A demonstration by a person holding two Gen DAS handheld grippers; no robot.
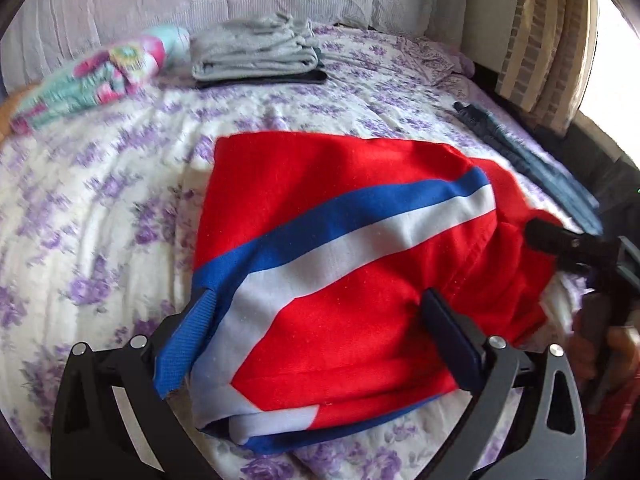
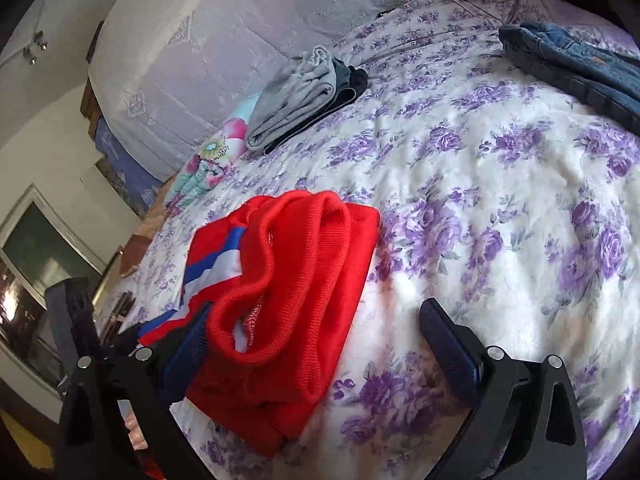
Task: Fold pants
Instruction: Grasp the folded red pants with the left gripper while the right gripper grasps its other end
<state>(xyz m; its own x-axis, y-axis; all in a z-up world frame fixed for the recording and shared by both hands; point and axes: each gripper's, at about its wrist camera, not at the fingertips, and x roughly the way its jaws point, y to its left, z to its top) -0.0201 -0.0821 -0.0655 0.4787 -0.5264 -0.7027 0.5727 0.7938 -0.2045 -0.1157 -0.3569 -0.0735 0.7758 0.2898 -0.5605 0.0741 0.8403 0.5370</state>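
Two folded stacks [image 1: 256,50] beyond pants [image 1: 340,248]

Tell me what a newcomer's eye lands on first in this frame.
The red pants with a blue and white stripe dominate, lying folded on the purple-flowered bedspread between the open fingers of the left gripper. Behind them sit a folded grey stack near the headboard and jeans at the bed's far right.

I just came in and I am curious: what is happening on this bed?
A person with two handheld grippers is folding red pants on the flowered bedspread. Both the left gripper and right gripper are open, the pants lying between their fingers. Folded grey clothes and jeans lie farther away.
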